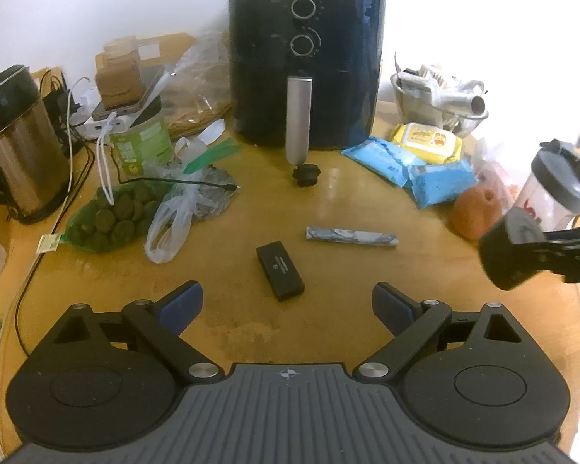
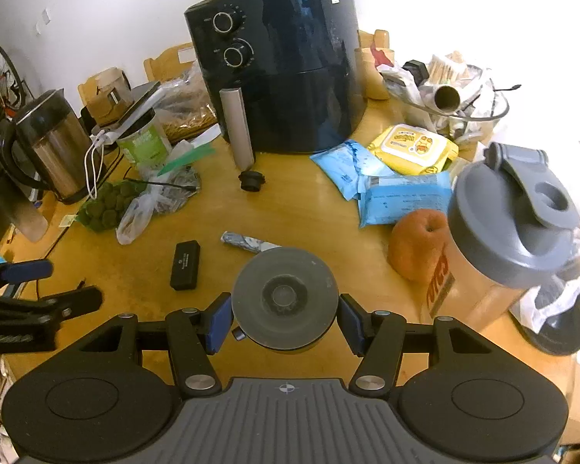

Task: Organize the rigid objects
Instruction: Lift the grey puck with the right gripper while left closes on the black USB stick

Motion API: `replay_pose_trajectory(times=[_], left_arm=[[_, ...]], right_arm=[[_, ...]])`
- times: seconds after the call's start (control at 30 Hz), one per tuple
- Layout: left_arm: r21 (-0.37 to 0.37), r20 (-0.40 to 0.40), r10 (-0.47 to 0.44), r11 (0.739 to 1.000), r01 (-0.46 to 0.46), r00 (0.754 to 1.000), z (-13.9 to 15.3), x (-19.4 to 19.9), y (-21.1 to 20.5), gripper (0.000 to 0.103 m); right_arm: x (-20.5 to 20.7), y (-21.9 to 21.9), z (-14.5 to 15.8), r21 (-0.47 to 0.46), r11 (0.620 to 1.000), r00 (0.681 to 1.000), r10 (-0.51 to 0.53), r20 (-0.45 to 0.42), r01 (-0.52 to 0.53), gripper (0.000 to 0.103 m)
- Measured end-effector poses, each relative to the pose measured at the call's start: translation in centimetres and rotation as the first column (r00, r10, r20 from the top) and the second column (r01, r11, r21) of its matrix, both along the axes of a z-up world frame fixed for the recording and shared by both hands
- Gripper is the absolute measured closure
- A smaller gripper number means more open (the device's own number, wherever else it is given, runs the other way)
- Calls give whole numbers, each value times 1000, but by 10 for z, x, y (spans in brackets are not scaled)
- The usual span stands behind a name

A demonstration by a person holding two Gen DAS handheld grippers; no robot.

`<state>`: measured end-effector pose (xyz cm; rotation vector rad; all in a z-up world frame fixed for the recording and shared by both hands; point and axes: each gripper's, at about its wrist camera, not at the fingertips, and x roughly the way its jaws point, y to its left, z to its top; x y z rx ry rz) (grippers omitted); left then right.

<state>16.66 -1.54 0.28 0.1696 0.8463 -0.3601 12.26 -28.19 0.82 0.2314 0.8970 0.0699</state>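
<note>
The right tool grips a grey round lid between its blue pads, one pad touching each side of the rim, the lid held above the wooden counter. The left tool stands wide open with nothing between its pads. A black rectangular case lies on the counter just ahead of the left tool, a foil-wrapped stick beyond it. A small black cap rests below the handle of the dark air fryer. At the right stand a shaker bottle (grey flip lid) and an orange fruit beside it.
</note>
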Motion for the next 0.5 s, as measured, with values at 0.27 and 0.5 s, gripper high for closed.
replay_pose_trajectory(times=[0.27,0.5], left_arm=[[38,-9,-18,999,18,1000,-20,22,-11,15],[75,-41,-35,996,38,999,-43,43,-22,20]], right_arm=[[-18,-7,0,34,999,999,-34,-9,35,42],[-31,-12,-2,46,997,998,-64,-25,65,42]])
